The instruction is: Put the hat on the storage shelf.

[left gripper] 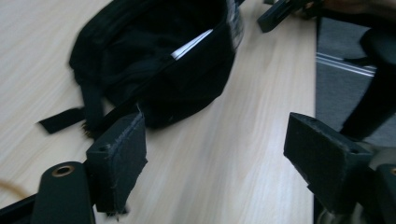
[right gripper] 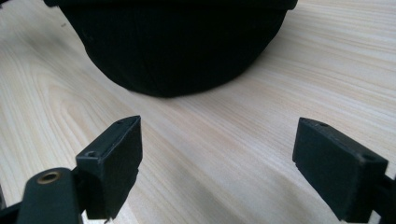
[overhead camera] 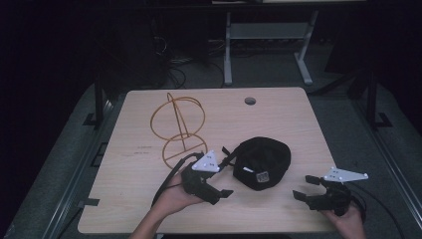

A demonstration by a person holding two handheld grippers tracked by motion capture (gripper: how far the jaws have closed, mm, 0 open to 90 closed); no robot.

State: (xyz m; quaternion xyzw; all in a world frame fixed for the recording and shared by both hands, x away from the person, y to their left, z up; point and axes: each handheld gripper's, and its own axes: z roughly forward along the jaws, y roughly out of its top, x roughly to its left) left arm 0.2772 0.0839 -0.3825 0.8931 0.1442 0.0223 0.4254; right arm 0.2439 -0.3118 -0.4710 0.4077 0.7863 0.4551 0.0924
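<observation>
Looking down, we see the black cap (overhead camera: 262, 162) lying upside down on the wooden bench (overhead camera: 149, 149), between our left gripper (overhead camera: 225, 193) and right gripper (overhead camera: 302, 186). Both sets of fingers stand released, grasping nothing, near a gold wire stand (overhead camera: 178, 124).

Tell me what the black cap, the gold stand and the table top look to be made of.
Black cap: soft matte fabric, apparently; it sags, and has a strap and a sewn-in label.
Gold stand: thin bent wire, probably metal, with a gold or brass-like finish; rings on an upright.
Table top: pale wood grain, smooth; possibly laminate rather than solid wood.
</observation>
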